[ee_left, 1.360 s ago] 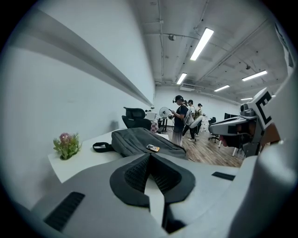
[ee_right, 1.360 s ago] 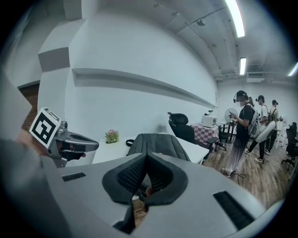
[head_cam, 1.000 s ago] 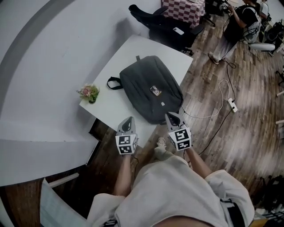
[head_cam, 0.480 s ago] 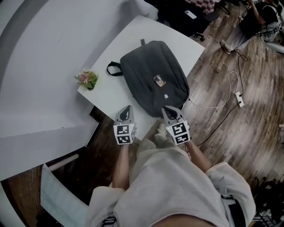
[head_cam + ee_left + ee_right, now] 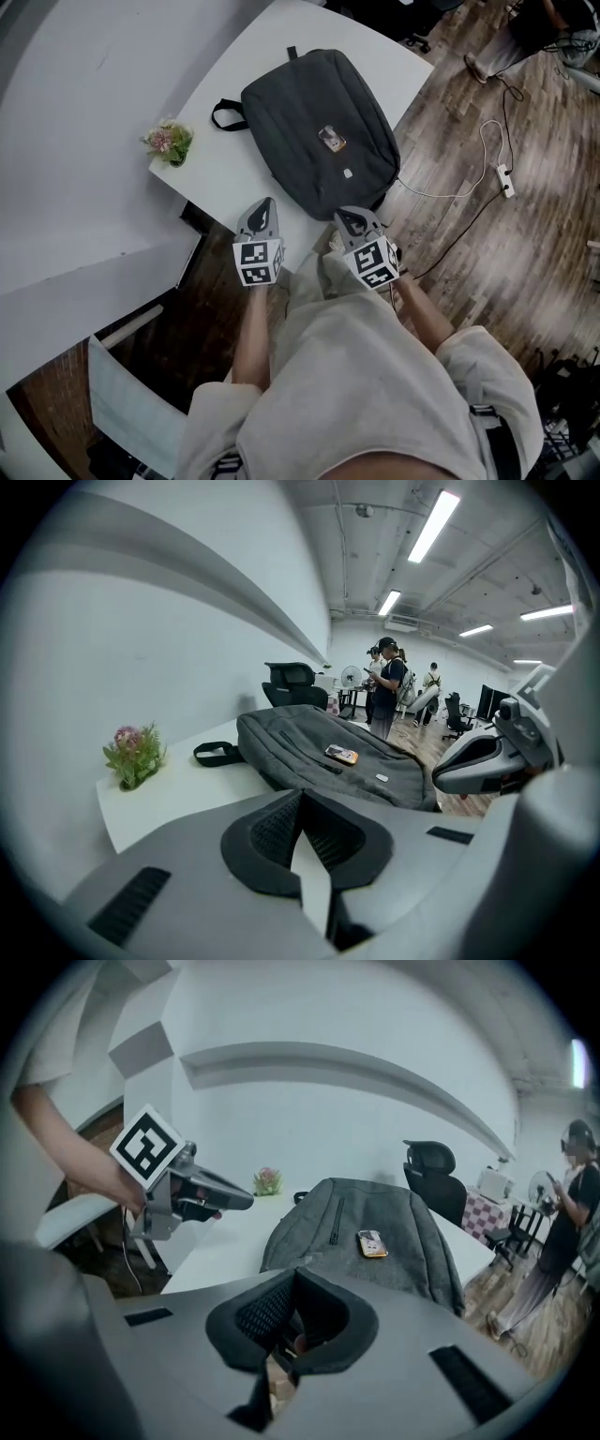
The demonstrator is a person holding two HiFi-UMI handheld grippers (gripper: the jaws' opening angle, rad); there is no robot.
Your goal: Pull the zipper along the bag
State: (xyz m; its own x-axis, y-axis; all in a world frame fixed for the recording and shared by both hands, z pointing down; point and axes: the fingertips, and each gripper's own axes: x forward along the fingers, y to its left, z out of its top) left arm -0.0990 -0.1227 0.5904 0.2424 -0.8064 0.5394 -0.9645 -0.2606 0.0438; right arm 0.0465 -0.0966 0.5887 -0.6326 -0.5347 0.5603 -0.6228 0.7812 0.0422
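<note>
Backpack (image 5: 319, 141) flat on white table (image 5: 220, 183), both grippers closed and empty.

Head view: the backpack lies across the table with a small potted plant (image 5: 167, 142) apart at its left; the left gripper (image 5: 265, 204) and right gripper (image 5: 348, 217) hang at the near table edge, the right one near the backpack's near end.
Left gripper view: jaws together, nothing between them, backpack beyond.
Right gripper view: jaws together, nothing held; a dark zipper (image 5: 335, 1221) runs along the backpack's front beside an orange tag (image 5: 372, 1242).
</note>
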